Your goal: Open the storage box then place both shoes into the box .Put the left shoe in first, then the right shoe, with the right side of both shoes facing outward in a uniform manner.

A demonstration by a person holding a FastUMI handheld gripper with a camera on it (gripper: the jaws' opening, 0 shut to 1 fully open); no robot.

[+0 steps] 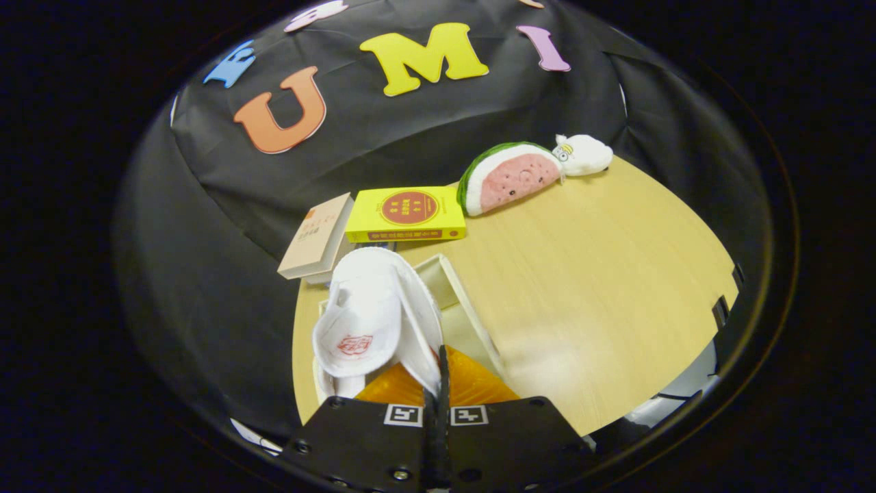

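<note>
Tongs pinch the white slipper, red-stamped on its strap, over the open storage box.

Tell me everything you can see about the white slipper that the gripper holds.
The white slipper looks like soft, thin fabric with an open toe and a red printed emblem on its upper. It hangs tilted, sole edge pinched between the shut fingers of the gripper. It sits above the open storage box, whose inside looks pale, with something orange below. Just beyond it lie two books.
</note>
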